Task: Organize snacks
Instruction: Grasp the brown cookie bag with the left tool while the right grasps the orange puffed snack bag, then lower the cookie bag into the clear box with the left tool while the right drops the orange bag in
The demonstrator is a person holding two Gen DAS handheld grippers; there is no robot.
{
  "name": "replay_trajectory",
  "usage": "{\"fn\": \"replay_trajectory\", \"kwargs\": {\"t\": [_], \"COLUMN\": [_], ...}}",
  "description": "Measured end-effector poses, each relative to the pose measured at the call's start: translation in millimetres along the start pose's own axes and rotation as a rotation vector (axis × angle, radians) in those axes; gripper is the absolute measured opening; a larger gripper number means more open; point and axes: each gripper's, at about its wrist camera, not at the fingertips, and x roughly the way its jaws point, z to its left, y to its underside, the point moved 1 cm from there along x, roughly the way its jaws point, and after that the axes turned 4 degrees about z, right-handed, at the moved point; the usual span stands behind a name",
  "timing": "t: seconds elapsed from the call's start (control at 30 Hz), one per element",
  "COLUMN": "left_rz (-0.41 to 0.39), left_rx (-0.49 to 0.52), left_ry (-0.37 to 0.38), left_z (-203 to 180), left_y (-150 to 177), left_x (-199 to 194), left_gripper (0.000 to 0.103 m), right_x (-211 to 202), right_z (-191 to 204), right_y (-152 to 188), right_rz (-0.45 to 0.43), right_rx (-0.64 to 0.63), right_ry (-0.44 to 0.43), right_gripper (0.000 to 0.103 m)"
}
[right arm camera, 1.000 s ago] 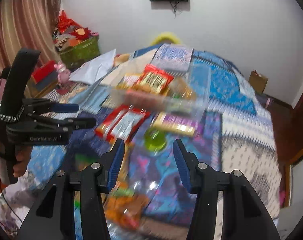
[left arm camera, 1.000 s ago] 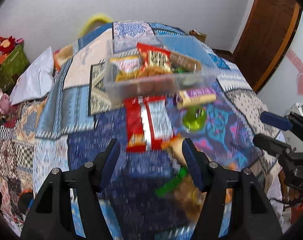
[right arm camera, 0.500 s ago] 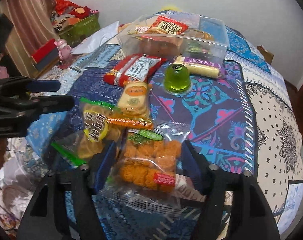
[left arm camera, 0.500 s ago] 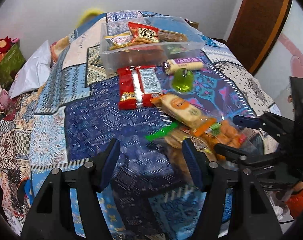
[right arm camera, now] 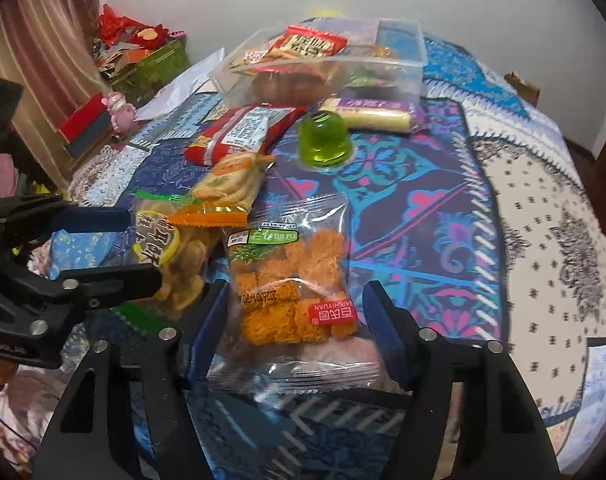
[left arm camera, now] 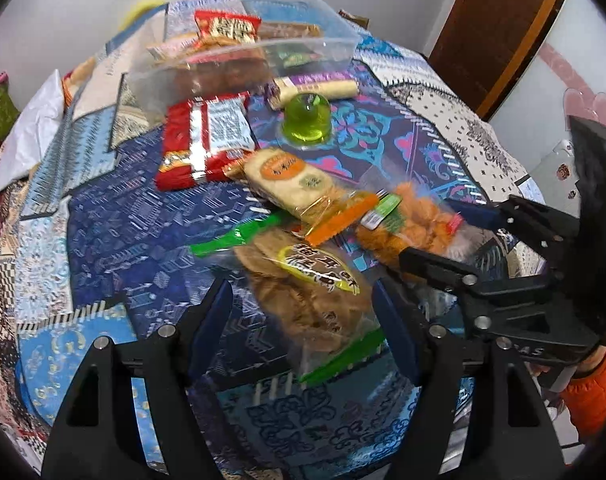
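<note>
Snacks lie on a patchwork bedspread. My left gripper (left arm camera: 303, 320) is open, its fingers on either side of a clear bag of brown crisps with a yellow label (left arm camera: 303, 280). My right gripper (right arm camera: 293, 320) is open around a clear bag of orange puffs (right arm camera: 291, 280), which also shows in the left wrist view (left arm camera: 415, 220). Farther off lie a cracker pack (left arm camera: 291, 184), a red packet (left arm camera: 203, 140), a green jelly cup (left arm camera: 307, 118) and a purple-wrapped roll (left arm camera: 315, 86). A clear plastic box (left arm camera: 243, 56) at the back holds several snacks.
The bedspread (right arm camera: 543, 220) falls away at the right edge. A brown door (left arm camera: 499, 28) stands at the far right. Boxes and a pink toy (right arm camera: 119, 110) sit on the floor by the curtain at the left. A white bag (left arm camera: 27, 128) lies on the bed's left.
Both grippers have dropped and moved forward to the near snack pile. The crisps bag now sits between my left fingers and the orange puffs bag between my right fingers.
</note>
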Motion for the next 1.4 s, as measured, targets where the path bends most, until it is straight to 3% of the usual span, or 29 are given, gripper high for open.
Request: {"fn": "replay_trajectory", "kwargs": {"t": [0.13,0.33,0.57,0.83,1.07,1.4], "left_rz": [0.027,-0.022,-0.057,-0.091,-0.142,-0.256], "left_rx": [-0.020,-0.023,-0.040,-0.079,-0.084,-0.076], "left_ry": [0.016,0.004,-0.010,-0.019,-0.016,-0.035], "left_z": [-1,-2,10,30,33,39], "left_y": [-2,-5,-1,-1,-7,-42], "left_x": [16,21,17,3,-16,-53], "left_gripper": [0.072,0.072,0.064,0.054,0.052,0.052], "right_x": [-5,-2,22,16,-12,-43], "right_z": [-8,-9,-7,-15,-34,-41], "right_y": [0,-7,-15,-16,-21,-62], "right_rz": [-0.005,0.018,0.071,0.034,-0.035,-0.164], "right_rx": [-0.004,-0.001,-0.016,0.015,0.081,0.088], "right_ry": [0.029,0.023,0.010,-0.010,-0.003,0.022], "right_gripper": [0.060,0.061,0.067,0.057,0.056,0.057]}}
